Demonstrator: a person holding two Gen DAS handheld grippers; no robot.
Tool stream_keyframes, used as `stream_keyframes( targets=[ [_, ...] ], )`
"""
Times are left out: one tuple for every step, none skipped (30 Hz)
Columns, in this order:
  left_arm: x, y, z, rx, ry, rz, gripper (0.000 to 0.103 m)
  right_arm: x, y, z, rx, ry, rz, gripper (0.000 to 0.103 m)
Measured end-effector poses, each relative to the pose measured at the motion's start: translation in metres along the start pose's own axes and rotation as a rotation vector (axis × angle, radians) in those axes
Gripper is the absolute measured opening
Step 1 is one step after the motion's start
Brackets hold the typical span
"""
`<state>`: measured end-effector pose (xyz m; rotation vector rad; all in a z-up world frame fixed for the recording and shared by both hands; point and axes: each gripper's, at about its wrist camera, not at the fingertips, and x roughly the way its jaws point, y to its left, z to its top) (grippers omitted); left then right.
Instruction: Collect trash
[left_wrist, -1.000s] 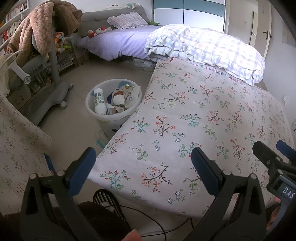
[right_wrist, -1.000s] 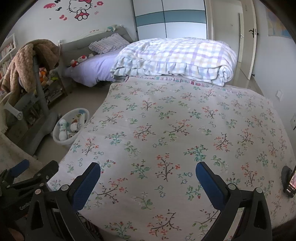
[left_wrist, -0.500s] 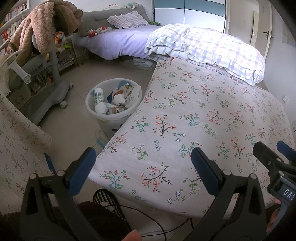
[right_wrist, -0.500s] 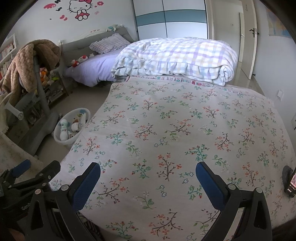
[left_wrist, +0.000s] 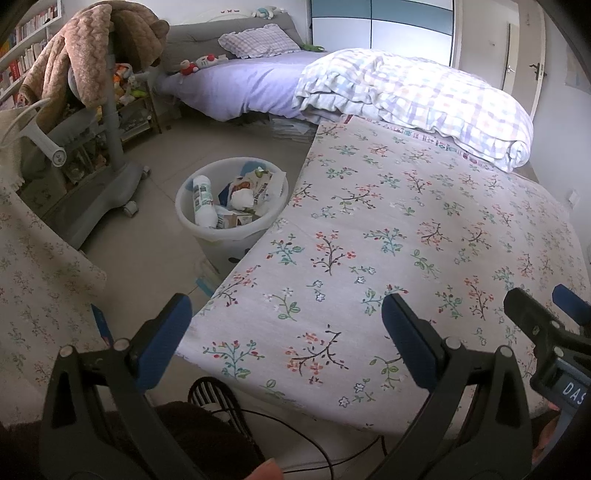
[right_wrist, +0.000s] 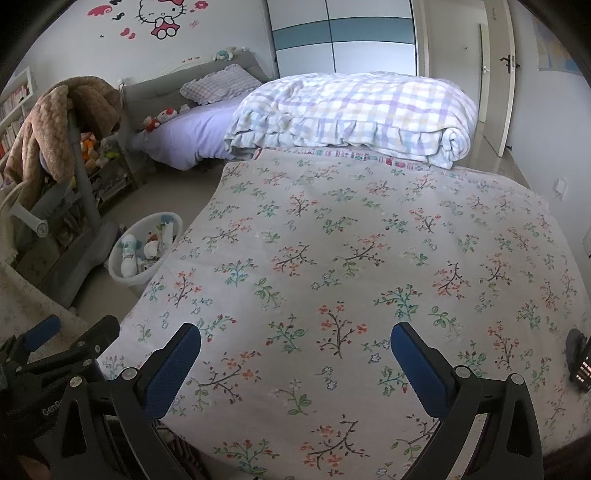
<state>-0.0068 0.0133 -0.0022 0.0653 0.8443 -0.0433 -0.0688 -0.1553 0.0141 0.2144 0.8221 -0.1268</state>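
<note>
A white plastic bin (left_wrist: 207, 229) stands on the floor beside the floral cloth-covered surface (left_wrist: 406, 229). It holds trash: a white bottle (left_wrist: 204, 201), crumpled paper and cartons. The bin also shows in the right wrist view (right_wrist: 122, 275). My left gripper (left_wrist: 286, 332) is open and empty, over the near corner of the floral cloth. My right gripper (right_wrist: 295, 354) is open and empty, over the cloth's near edge. Each gripper shows at the edge of the other's view.
A folded plaid quilt (left_wrist: 424, 99) lies at the far end of the cloth. A purple bed (left_wrist: 240, 88) is behind. A grey stand with a brown blanket (left_wrist: 92, 74) is left of the bin. A dark device (right_wrist: 578, 360) lies at the cloth's right edge.
Both views have shifted very slightly; the grippers stay open and empty.
</note>
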Motion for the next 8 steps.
stream_keyframes(
  targets=[
    [0.0001, 0.0002, -0.0001, 0.0, 0.0, 0.0, 0.102, 0.0003, -0.0002, -0.0001, 0.0, 0.001, 0.0, 0.103],
    [0.0001, 0.0003, 0.0, 0.001, 0.001, -0.001, 0.102, 0.0004, 0.0004, -0.0003, 0.0, 0.001, 0.0, 0.103],
    [0.0001, 0.0003, -0.0001, 0.001, 0.002, -0.003, 0.102, 0.0004, 0.0, -0.0004, 0.001, 0.001, 0.0, 0.103],
    [0.0001, 0.0007, 0.0001, -0.001, 0.005, -0.006, 0.102, 0.0008, 0.0002, -0.0006, 0.002, 0.002, -0.001, 0.103],
    [0.0003, 0.0005, 0.0002, -0.003, 0.007, -0.009, 0.102, 0.0018, -0.0007, -0.0005, 0.003, 0.004, 0.0, 0.103],
    [0.0003, 0.0003, 0.0004, -0.004, 0.009, -0.012, 0.102, 0.0027, -0.0008, -0.001, 0.004, 0.006, 0.0, 0.103],
    [0.0002, 0.0005, 0.0007, -0.005, 0.01, -0.012, 0.102, 0.0047, -0.0014, -0.0014, 0.007, 0.012, 0.0, 0.103],
    [0.0005, 0.0001, 0.0008, -0.005, 0.011, -0.01, 0.102, 0.0073, -0.0031, -0.0017, 0.012, 0.019, 0.003, 0.103]
  ],
)
